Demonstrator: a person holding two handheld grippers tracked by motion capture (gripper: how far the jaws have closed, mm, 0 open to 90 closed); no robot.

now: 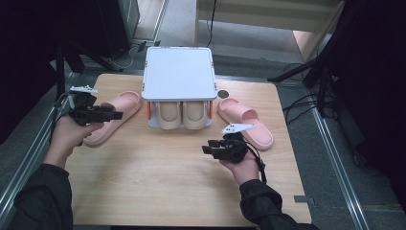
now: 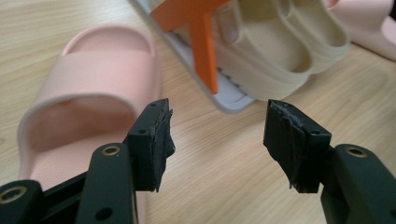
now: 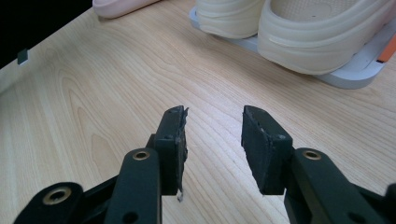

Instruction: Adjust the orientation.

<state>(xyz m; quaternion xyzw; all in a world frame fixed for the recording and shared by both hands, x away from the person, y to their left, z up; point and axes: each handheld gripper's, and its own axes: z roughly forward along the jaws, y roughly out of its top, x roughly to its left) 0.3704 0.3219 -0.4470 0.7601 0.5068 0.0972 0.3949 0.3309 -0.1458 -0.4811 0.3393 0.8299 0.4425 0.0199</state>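
Two pink slippers (image 1: 113,116) (image 1: 245,122) are being seen lying on the wooden table (image 1: 158,182), one at each side of a small white rack (image 1: 179,73). Two beige slippers (image 1: 181,115) are being held side by side on its lower shelf. Two grippers are being held: the left gripper (image 1: 117,115) over the left pink slipper, jaws apart, empty; the right gripper (image 1: 207,147) above bare wood, jaws likewise parted.

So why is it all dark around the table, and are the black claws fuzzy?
High view: light falls on the table, the room's edges go black. Left gripper view: left gripper sharp, cream slippers and pink slipper soft. Right gripper view: right gripper crisp, dark corner top left.
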